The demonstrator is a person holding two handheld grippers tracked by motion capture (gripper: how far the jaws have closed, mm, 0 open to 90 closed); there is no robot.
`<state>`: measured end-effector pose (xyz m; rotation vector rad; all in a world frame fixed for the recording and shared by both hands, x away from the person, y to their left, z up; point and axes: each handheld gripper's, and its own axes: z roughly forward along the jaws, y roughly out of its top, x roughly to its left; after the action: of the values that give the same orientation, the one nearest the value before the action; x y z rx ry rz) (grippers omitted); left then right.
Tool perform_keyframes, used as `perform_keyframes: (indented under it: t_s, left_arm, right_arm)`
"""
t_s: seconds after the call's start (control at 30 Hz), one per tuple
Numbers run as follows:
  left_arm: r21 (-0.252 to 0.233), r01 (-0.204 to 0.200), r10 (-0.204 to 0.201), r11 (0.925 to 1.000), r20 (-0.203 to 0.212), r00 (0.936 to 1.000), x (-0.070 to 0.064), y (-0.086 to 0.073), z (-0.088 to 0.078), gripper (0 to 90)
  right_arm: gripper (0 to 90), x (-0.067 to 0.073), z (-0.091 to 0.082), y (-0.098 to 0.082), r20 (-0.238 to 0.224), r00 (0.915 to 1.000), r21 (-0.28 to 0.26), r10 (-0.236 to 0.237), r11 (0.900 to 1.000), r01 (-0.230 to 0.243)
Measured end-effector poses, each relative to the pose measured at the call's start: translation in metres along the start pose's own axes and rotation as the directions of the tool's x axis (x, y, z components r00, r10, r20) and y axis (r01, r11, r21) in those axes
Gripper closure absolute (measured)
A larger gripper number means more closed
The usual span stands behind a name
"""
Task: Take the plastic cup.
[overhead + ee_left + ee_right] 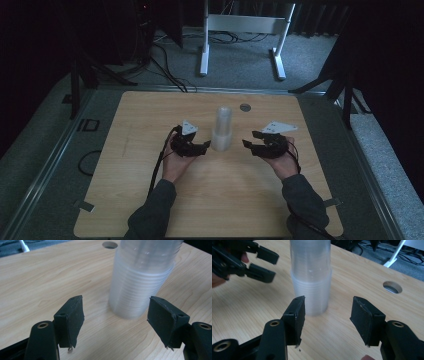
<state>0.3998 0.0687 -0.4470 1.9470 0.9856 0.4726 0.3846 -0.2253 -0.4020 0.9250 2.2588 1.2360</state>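
A tall stack of clear plastic cups (221, 129) stands upside down on the wooden table (150, 200), near its middle. My left gripper (206, 144) is open just left of the stack, its tips almost at the stack's base. In the left gripper view the cups (140, 287) rise just beyond the open jaws, nothing between them. My right gripper (248, 141) is open a short way right of the stack. In the right gripper view the cup stack (310, 282) stands ahead and to the left, with the left gripper (264, 265) beyond it.
A round cable hole (245, 107) lies in the table behind the stack, the same hole (392, 287) at the right in the right gripper view. A white desk frame (240, 35) and cables sit on the floor past the far edge.
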Motion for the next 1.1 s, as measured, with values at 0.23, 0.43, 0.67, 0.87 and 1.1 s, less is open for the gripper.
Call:
perform_keyframes:
  t_s: [0.23,0.43,0.67,0.87,1.1]
  left_arm:
    - [-0.013,-0.007,0.007,0.9999,0.042,0.9991,-0.007,0.004,0.01,28.9]
    - [-0.017,-0.016,0.017,0.9997,0.051,0.9986,-0.011,0.01,0.015,28.9]
    - [-0.031,-0.012,0.014,0.9994,0.058,0.9982,-0.013,0.012,0.023,25.5]
    - [-0.028,-0.021,0.023,0.9994,0.061,0.9979,-0.018,0.015,0.033,24.6]
    - [-0.021,-0.026,0.027,0.9994,0.06,0.9979,-0.02,0.016,0.04,24.6]
  right_arm:
    - [41.0,0.003,0.004,0.016,-0.006,1.0,-0.018,-0.001,1.0,0.001]
    - [40.9,0.005,0.007,0.029,-0.01,0.9999,-0.033,-0.01,0.999,0.009]
    - [37.4,0.008,0.011,0.041,-0.016,0.9997,-0.046,-0.018,0.999,0.017]
    - [32.2,0.005,0.017,0.05,-0.027,0.9996,-0.061,-0.001,0.998,0.0]
    - [29.4,0.005,0.022,0.057,-0.045,0.9989,-0.076,0.013,0.997,-0.017]
